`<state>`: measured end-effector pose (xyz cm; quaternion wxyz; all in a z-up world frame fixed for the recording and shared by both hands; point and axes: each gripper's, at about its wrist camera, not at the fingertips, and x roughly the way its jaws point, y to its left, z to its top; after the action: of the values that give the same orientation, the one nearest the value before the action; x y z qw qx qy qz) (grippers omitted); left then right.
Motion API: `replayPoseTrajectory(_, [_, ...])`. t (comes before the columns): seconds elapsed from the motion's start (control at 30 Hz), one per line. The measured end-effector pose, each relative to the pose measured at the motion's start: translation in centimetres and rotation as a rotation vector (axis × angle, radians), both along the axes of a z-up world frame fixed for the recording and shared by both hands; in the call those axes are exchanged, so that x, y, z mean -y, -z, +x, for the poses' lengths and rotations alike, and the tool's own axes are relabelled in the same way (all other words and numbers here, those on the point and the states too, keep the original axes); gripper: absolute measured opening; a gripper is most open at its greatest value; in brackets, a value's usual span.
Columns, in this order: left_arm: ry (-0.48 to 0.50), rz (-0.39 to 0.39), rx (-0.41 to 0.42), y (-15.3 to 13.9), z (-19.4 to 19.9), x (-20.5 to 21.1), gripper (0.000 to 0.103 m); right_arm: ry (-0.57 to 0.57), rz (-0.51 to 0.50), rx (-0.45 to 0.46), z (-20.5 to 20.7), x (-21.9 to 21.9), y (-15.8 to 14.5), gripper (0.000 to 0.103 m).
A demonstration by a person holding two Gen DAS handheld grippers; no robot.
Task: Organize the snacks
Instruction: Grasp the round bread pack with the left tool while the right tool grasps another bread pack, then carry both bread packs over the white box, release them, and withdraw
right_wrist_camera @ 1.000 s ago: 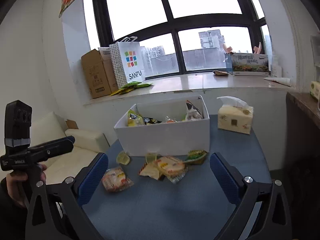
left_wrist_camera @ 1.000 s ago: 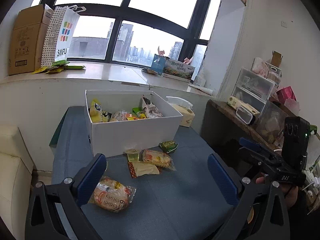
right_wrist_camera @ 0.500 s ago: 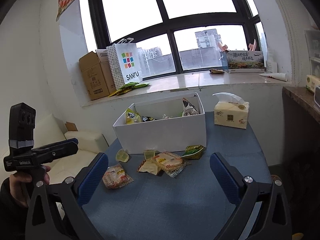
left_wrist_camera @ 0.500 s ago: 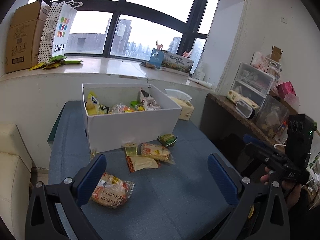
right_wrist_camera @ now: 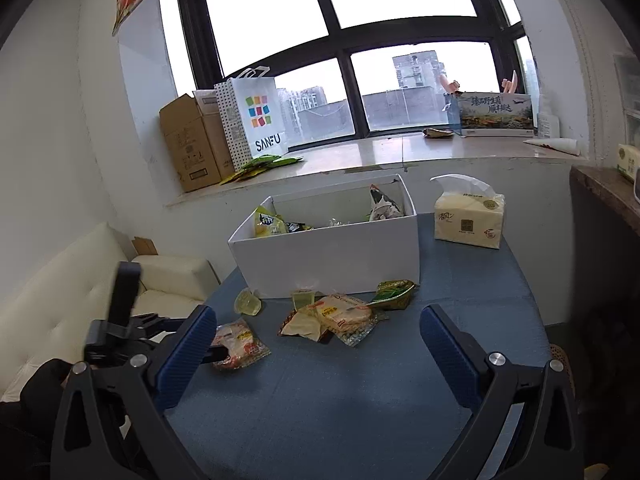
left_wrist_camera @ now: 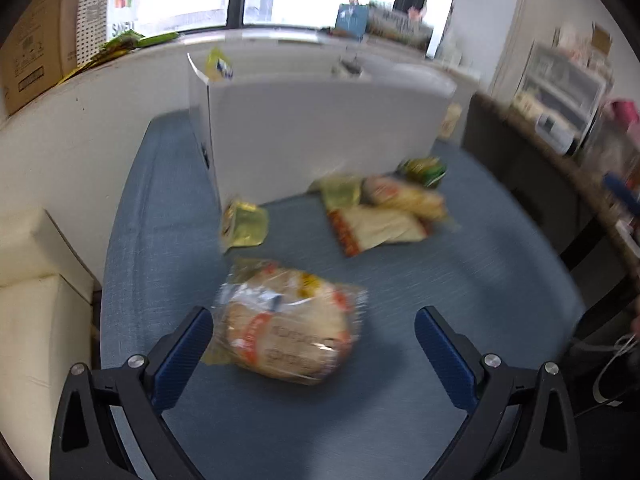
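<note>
A white box point(right_wrist_camera: 328, 256) holding several snacks stands on the blue table point(right_wrist_camera: 360, 392). Loose snacks lie in front of it: a clear bread bag point(left_wrist_camera: 286, 330), also in the right wrist view point(right_wrist_camera: 238, 344), a yellow-green packet point(left_wrist_camera: 245, 224), a pile of wrapped pastries point(left_wrist_camera: 384, 212) and a green packet point(left_wrist_camera: 424, 170). My left gripper point(left_wrist_camera: 314, 342) is open, low over the table, with the bread bag between its fingers but untouched. My right gripper point(right_wrist_camera: 316, 346) is open and empty, held back above the table's near side.
A tissue pack point(right_wrist_camera: 468, 218) stands right of the box. A cream sofa point(right_wrist_camera: 80, 284) sits left of the table. The window sill carries a cardboard box point(right_wrist_camera: 192, 148) and a SANFU bag point(right_wrist_camera: 256, 120). Shelves with clutter point(left_wrist_camera: 568, 92) stand on the right.
My left gripper has dropped and moved forward to the bread bag, which now lies between its fingers. My right gripper has barely moved.
</note>
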<state>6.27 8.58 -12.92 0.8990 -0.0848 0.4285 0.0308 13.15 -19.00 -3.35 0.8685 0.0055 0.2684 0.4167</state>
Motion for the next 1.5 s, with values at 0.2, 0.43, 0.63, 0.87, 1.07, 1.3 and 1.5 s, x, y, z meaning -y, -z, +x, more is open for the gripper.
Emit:
replayPoseTrajectory(0.2, [0.027,0.032,-0.090,3.4,1.8,-1.2,0.103,-0.012,-0.021,-0.004,-0.2,-0.6,0.4,0.103])
replayPoseTrajectory(0.43, [0.028,0.064,-0.059,2.8,0.8,-0.7,0.079,-0.028,-0.052,-0.007,-0.5,-1.5,1.0,0.103])
replayPoseTrajectory(0.63, [0.013,-0.020,0.075,-0.6,-2.1,-1.3,0.079,-0.043,-0.059,-0.033,0.0,-2.4,2.1,0.103])
replayPoseTrajectory(0.87, [0.014,-0.072,0.221,-5.2,-4.7,-0.6,0.079,-0.032,-0.105,-0.187,4.4,-6.1,6.2,0.103])
replayPoseTrajectory(1.07, [0.051,-0.072,0.268,-7.4,-5.7,0.5,0.079,0.043,-0.203,-0.260,9.2,-10.3,10.3,0.103])
replayPoseTrajectory(1.3, [0.088,-0.075,0.290,-8.2,-5.7,1.3,0.079,0.096,-0.256,-0.313,11.9,-13.0,12.7,0.103])
replayPoseTrajectory(1.5, [0.084,-0.090,0.281,-8.0,-5.6,1.5,0.079,0.101,-0.303,-0.264,11.9,-14.5,13.0,0.103])
